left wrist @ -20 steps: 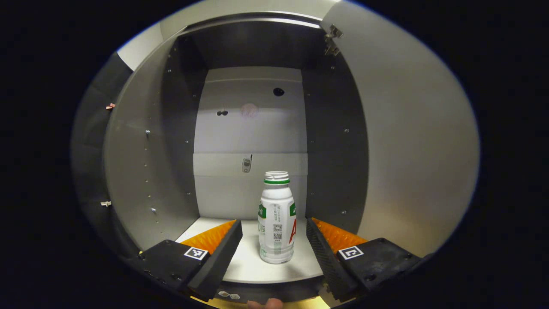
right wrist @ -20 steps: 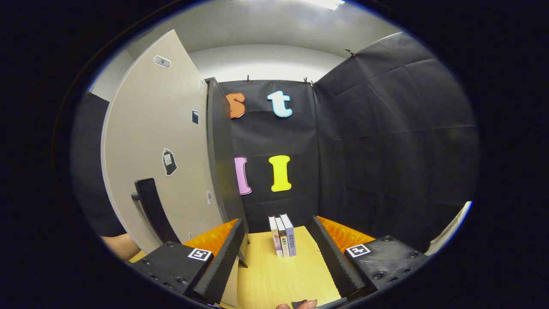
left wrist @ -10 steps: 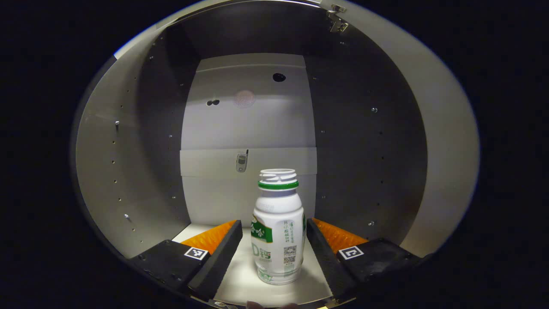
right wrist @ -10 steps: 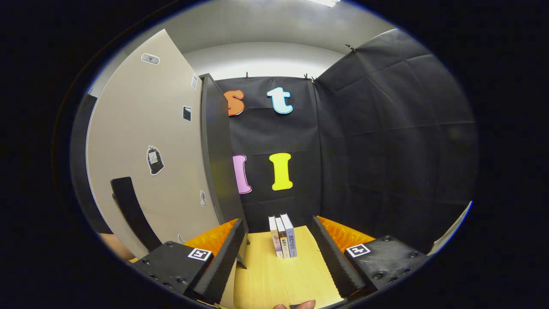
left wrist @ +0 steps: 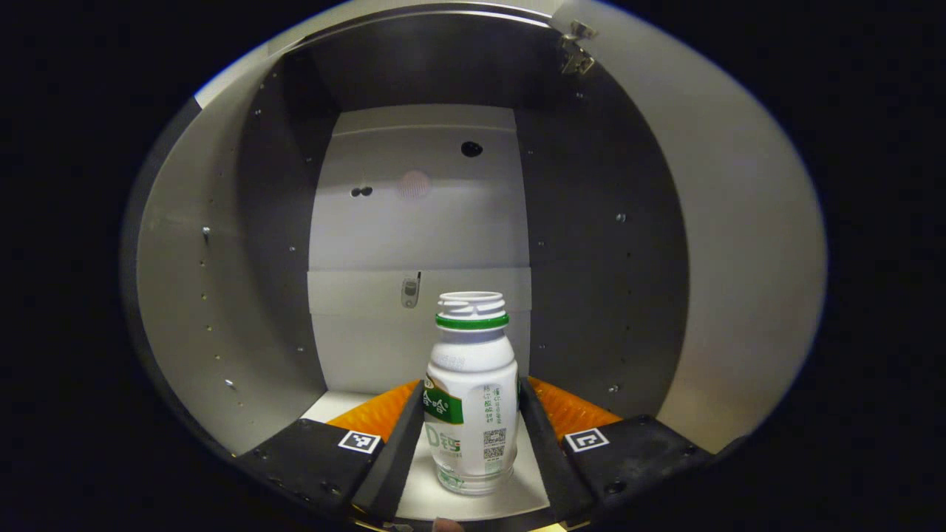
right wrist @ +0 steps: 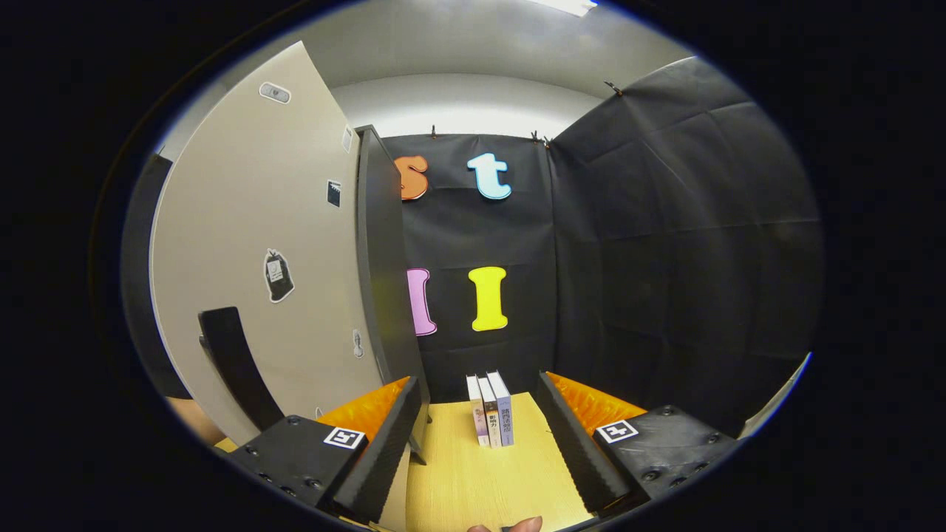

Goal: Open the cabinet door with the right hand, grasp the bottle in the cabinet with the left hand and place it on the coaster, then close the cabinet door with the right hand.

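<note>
A white bottle (left wrist: 471,399) with a green neck ring and green label stands upright, uncapped, on the pale floor of the cabinet (left wrist: 332,403). My left gripper (left wrist: 471,383) reaches into the cabinet, and both its fingers press on the bottle's lower sides. The cabinet door (left wrist: 739,258) stands swung open at the right of the left gripper view. In the right gripper view the door's beige outer face (right wrist: 259,222) and its dark bar handle (right wrist: 233,362) lie to the left. My right gripper (right wrist: 479,379) is open beside the door's edge, holding nothing.
Three books (right wrist: 491,406) stand upright on the wooden table (right wrist: 473,480) ahead of the right gripper, against the black cloth wall. The cabinet's dark side walls (left wrist: 591,244) close in on both sides of the bottle. A fingertip (right wrist: 517,526) shows at the bottom edge.
My left gripper moved deeper into the cabinet and its fingers closed in on the bottle. The right gripper stayed open and barely shifted beside the door.
</note>
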Demonstrator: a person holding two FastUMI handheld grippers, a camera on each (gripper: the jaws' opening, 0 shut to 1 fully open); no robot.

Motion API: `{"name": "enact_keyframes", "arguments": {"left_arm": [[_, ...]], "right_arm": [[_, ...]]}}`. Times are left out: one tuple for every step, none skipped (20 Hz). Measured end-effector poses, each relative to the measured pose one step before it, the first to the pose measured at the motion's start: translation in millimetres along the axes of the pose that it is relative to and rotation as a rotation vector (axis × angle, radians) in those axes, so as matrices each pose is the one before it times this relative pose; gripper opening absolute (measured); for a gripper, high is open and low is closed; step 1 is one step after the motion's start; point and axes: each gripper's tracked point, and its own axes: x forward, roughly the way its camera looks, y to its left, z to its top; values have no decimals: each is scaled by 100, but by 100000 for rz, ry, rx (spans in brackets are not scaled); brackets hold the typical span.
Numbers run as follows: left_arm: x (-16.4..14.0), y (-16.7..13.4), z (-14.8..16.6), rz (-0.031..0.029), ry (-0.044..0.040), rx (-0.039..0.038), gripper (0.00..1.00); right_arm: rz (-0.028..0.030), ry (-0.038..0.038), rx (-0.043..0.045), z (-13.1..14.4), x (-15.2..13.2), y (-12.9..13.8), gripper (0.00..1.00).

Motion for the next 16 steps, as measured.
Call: {"name": "enact_keyframes", "arguments": {"left_arm": [[-1380, 657, 351, 660, -221, -496, 76], [-1387, 735, 209, 495, -549, -803, 75], [-1592, 900, 338, 782, -688, -519, 76], [-1724, 1147, 163, 1115, -395, -438, 76], [-1652, 1211, 186, 1154, -345, -711, 75], [-1366, 1129, 47, 557, 163, -650, 75], [-1347, 1263, -129, 1143, 51, -432, 75], [-1527, 1664, -146, 1503, 89, -242, 75], [-1317, 1344, -179, 1170, -5, -177, 75], [-1166, 1368, -300, 999, -202, -94, 75], [-1220, 1119, -310, 799, -30, 209, 75], [-1152, 1202, -425, 1290, 76, 463, 75], [-1223, 1102, -344, 977, -48, 245, 75], [-1156, 863, -308, 480, -866, -321, 75], [-1170, 763, -321, 17, -635, -805, 76], [-1024, 742, -455, 346, -119, -475, 76]], "right_arm": [[-161, -405, 300, 179, -185, 241, 97], [-10, -411, 512, 93, -13, 308, 98], [17, -450, 414, 177, -152, 330, 98], [274, -247, 270, 53, -320, 374, 98], [247, -555, 179, 148, -171, 321, 97], [-318, -389, -64, 148, -49, 262, 97], [-704, 162, -384, -104, -211, 49, 97], [-411, 199, -395, -117, -138, 144, 97], [-234, -375, -233, 99, -138, 164, 97], [-268, -522, 17, 117, -85, 199, 97], [-111, -285, 32, 33, -148, 198, 97], [-81, -250, -255, 14, -136, 164, 97], [-300, -176, -423, 23, -107, 40, 98], [-276, -407, -399, 169, -150, 58, 98], [-462, -182, -260, 91, -112, 28, 98], [-652, 161, -15, -98, 2, -44, 98]]}}
